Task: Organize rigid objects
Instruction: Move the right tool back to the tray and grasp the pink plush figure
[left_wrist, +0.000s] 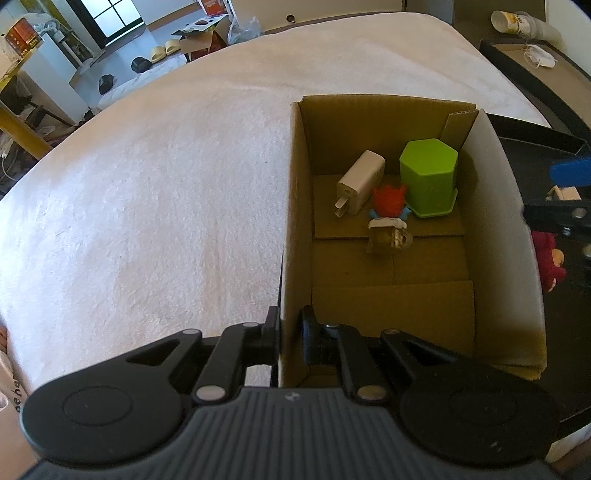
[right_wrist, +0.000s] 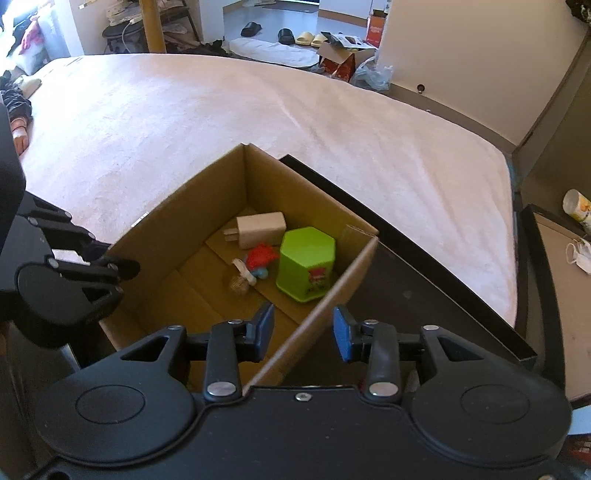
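Note:
An open cardboard box (left_wrist: 295, 206) (right_wrist: 184, 206) sits on a pale bed. Inside lie a white charger (left_wrist: 360, 182) (right_wrist: 260, 229), a green hexagonal container (left_wrist: 430, 175) (right_wrist: 306, 264) and a small red-haired toy figure (left_wrist: 388, 214) (right_wrist: 255, 267). My left gripper (left_wrist: 290, 338) is shut on the box's left wall near its front corner; it also shows in the right wrist view (right_wrist: 122, 273). My right gripper (right_wrist: 303, 334) is open and straddles the box's right wall, its blue pads (right_wrist: 341, 334) apart from the cardboard.
A black tray or ledge (right_wrist: 424, 295) lies right of the box. A red plush toy (left_wrist: 550, 262) sits there. The bed (left_wrist: 147, 203) spreads to the left and beyond. A side table (right_wrist: 554, 258) with a cup and a mask stands far right.

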